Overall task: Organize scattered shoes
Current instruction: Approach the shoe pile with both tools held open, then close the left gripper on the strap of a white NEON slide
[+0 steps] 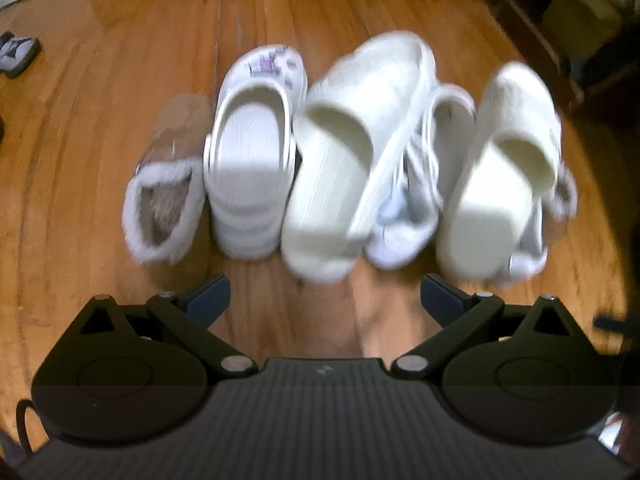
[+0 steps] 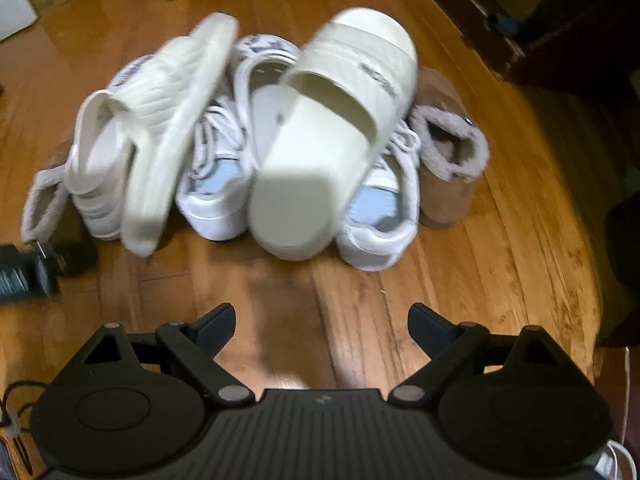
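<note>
A heap of pale shoes lies on the wooden floor. In the left wrist view I see a fur-lined tan boot, a white clog, a cream slide tipped against a white sneaker, and a second cream slide. In the right wrist view one cream slide rests on two white sneakers, another slide leans on a white clog, and a tan boot stands at the right. My left gripper and right gripper are both open, short of the pile, holding nothing.
A grey slipper lies far left on the floor. Dark furniture lines the back right. The left gripper's body shows at the left edge of the right wrist view. A white box stands at the back left.
</note>
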Motion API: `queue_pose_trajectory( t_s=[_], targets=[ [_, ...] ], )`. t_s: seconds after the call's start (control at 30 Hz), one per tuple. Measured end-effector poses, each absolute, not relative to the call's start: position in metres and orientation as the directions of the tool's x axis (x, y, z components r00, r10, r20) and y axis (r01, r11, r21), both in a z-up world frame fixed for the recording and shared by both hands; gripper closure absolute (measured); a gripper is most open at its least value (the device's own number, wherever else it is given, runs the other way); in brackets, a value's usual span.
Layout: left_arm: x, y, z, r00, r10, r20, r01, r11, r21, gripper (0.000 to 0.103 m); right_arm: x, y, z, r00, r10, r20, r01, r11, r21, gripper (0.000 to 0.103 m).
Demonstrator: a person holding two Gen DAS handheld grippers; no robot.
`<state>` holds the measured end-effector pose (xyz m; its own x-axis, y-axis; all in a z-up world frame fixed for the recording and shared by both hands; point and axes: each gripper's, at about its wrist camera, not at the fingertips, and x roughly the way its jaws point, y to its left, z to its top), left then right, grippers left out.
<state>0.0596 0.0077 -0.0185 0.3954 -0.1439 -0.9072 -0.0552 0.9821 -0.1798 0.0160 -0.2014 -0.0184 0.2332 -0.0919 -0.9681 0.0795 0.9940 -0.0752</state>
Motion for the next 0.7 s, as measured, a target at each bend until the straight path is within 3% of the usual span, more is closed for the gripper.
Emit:
queue_pose_trajectory(
  t_s=[0.3,0.5,0.6,0.7],
  targets=[
    [0.108,-0.003,-0.040,0.480,-0.259,-0.838,-0.090,0.936,-0.341,0.006,0.009,-0.216,0.000,0.245,-0.075,-0.967,0.064,0.996,-0.061,0.009],
    [0.138,-0.002,-0.054,0.520,-0.313,-0.795,-0.135,0.889,-0.439,0.029,0.002,-0.223,0.016,0.252,-0.001,-0.968,0.073,0.997,0.018,0.009],
    [0.143,-0.007,-0.059,0.544,-0.265,-0.796,-0.141,0.906,-0.398,0.057,-0.001,-0.224,0.024,0.262,0.001,-0.965,0.076,0.997,0.022,0.009],
    [0.149,-0.012,-0.066,0.563,-0.250,-0.788,-0.139,0.911,-0.389,0.062,-0.002,-0.224,0.032,0.272,0.020,-0.962,0.072,0.997,0.041,0.009]
  ],
)
